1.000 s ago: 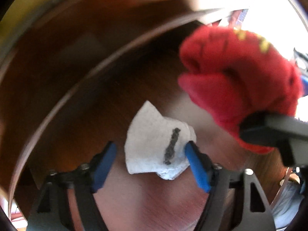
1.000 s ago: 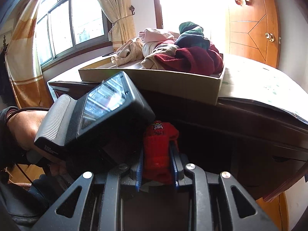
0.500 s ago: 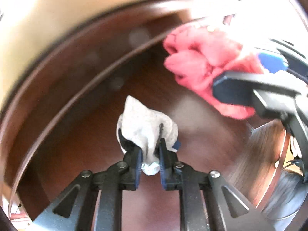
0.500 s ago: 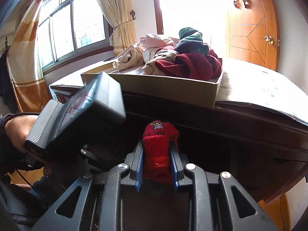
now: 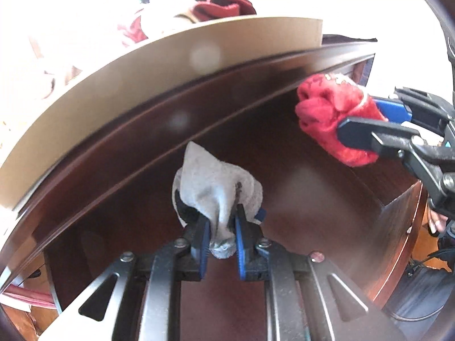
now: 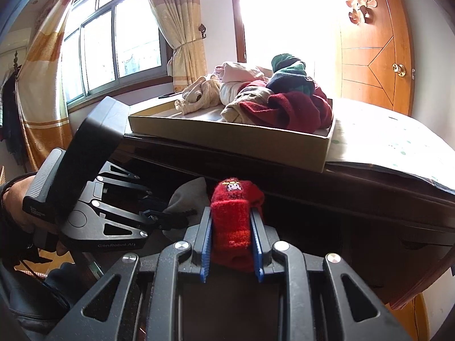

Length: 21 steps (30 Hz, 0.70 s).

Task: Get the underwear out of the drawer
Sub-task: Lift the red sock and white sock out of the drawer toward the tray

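A crumpled grey-white piece of underwear (image 5: 210, 176) is pinched between the blue pads of my left gripper (image 5: 221, 221), which is shut on it above the dark wooden drawer floor (image 5: 312, 199). At the right of the left wrist view, my right gripper (image 5: 366, 122) is shut on a red knitted piece (image 5: 327, 113). The right wrist view shows that red piece (image 6: 236, 196) upright between the pads of the right gripper (image 6: 231, 216). To its left are the left gripper (image 6: 182, 216) and the grey cloth (image 6: 187, 193).
A shallow cardboard tray (image 6: 227, 139) piled with clothes (image 6: 270, 96) sits on the dark cabinet top above the drawer. A person's hand (image 6: 17, 204) holds the left gripper's handle. The drawer's side wall (image 5: 398, 227) stands at the right. A wooden door (image 6: 375, 56) and a curtained window (image 6: 113, 42) lie behind.
My left gripper closed on the grey-white piece and lifted it off the drawer floor, tilting up until the cardboard tray came into view. The right gripper stayed put with the red piece.
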{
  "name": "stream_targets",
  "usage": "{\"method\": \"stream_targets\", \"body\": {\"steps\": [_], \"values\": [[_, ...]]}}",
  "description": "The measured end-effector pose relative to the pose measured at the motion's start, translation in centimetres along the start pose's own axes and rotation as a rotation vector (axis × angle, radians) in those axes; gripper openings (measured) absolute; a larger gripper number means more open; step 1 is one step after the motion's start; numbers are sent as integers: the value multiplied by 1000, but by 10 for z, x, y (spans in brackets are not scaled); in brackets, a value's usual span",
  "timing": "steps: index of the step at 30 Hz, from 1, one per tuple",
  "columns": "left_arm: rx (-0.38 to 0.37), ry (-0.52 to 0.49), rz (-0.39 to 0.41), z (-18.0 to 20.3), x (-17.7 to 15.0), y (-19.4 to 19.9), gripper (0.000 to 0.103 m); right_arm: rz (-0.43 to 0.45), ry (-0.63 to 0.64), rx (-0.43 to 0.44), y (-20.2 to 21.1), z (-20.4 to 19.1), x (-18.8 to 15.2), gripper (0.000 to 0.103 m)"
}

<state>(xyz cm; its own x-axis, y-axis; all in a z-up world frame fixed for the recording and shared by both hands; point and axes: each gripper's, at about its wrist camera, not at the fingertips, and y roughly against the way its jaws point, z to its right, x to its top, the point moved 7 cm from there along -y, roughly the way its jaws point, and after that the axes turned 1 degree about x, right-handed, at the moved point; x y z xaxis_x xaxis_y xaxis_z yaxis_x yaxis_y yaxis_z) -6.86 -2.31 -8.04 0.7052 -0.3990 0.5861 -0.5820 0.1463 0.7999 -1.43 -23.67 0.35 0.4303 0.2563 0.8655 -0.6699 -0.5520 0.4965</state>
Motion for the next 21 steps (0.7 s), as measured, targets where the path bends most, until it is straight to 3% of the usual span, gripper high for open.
{"method": "stream_targets", "body": {"steps": [21], "values": [[108,101,164,-9,-39,39,13,43,14,49,-1,-22,3,26]]}}
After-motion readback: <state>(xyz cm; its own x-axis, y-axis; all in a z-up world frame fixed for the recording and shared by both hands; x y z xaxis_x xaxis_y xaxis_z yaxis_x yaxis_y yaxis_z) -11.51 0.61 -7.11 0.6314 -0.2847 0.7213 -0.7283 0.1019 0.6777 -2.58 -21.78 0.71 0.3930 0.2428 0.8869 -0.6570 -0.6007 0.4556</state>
